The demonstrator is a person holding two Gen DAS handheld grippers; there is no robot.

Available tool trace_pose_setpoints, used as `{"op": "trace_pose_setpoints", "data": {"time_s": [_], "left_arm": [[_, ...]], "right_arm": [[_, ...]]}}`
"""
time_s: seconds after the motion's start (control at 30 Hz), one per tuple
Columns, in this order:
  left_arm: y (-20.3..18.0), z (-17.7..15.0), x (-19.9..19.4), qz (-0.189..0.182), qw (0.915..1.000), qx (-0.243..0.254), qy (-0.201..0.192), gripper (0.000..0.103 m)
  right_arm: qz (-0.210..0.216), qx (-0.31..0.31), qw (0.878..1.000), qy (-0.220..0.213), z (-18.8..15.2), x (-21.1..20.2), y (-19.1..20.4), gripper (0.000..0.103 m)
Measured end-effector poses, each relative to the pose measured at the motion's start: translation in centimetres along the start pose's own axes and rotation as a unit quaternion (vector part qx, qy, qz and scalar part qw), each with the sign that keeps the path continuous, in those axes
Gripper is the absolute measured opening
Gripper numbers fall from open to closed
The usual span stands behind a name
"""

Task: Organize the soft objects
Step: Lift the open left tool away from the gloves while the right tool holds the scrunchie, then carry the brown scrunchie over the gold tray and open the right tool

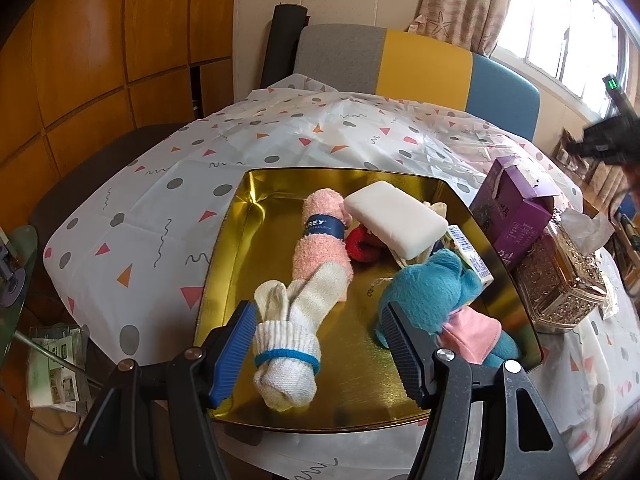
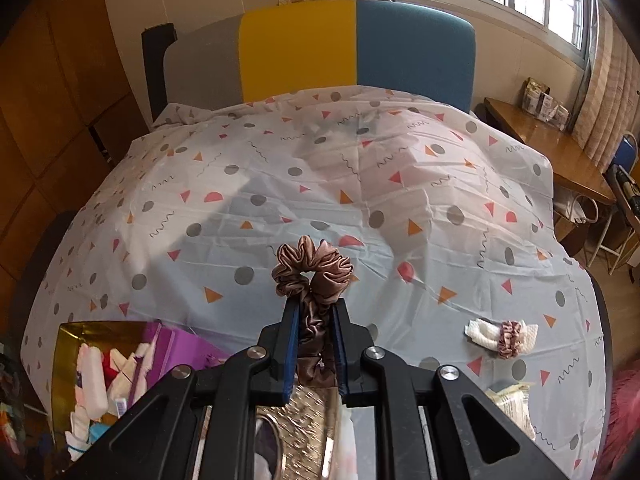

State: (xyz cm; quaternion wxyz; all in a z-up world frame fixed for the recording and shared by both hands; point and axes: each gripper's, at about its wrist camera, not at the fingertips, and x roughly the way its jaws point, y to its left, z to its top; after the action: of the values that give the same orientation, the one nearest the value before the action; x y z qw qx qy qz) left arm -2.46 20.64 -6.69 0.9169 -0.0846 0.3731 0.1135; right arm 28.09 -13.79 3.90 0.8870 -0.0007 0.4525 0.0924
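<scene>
Right wrist view: the right gripper (image 2: pixel 314 344) pinches one brown satin scrunchie (image 2: pixel 312 272) at lower centre, lifted over the patterned tablecloth (image 2: pixel 280 184). By judgement, it is mid-carry; next comes release into the gold metal tray (image 2: pixel 66 360), lower left. A second scrunchie binds one white mesh cloth (image 2: pixel 500 334), lower right. Left view: the left gripper (image 1: pixel 320 344) gapes around one white rolled sock bundle (image 1: pixel 286 356).

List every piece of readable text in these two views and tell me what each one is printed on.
"REY": the end of a cut-off word on the dark blue band around the rolled pink towel.
Small line below it on the same band: too blurred to read.
Purple box: print on its side, too small to read.
Small carton with a barcode in the gold tray: print unreadable.
Right wrist view: no legible text.
</scene>
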Motion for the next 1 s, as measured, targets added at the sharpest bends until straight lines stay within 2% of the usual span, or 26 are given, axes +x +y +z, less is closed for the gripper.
{"op": "trace_pose_setpoints", "data": {"time_s": [0.17,0.3,0.43,0.57,0.83,1.0], "left_arm": [[0.8,-0.1,0.1,0.011,0.9999,-0.007,0.004,0.066],[1.5,0.1,-0.1,0.025,0.9996,-0.015,0.000,0.066],[2.4,0.3,-0.5,0.039,0.9989,-0.025,-0.009,0.069],[3.2,0.3,-0.8,0.048,0.9982,-0.034,-0.013,0.070],[3.9,0.3,-1.2,0.063,0.9969,-0.044,-0.015,0.078],[4.0,0.3,-1.4,0.069,0.9963,-0.048,-0.016,0.081]], "right_arm": [[0.035,-0.046,0.998,-0.010,1.6,0.1,6.0,0.014],[0.084,-0.090,0.992,-0.009,0.3,-0.2,11.5,0.014],[0.124,-0.152,0.981,0.002,-3.5,-0.3,16.9,0.014],[0.164,-0.188,0.968,0.026,-8.1,0.0,20.7,0.014],[0.225,-0.237,0.941,0.090,-17.6,1.1,25.4,0.014],[0.232,-0.261,0.929,0.121,-22.1,2.3,26.9,0.015]]}}
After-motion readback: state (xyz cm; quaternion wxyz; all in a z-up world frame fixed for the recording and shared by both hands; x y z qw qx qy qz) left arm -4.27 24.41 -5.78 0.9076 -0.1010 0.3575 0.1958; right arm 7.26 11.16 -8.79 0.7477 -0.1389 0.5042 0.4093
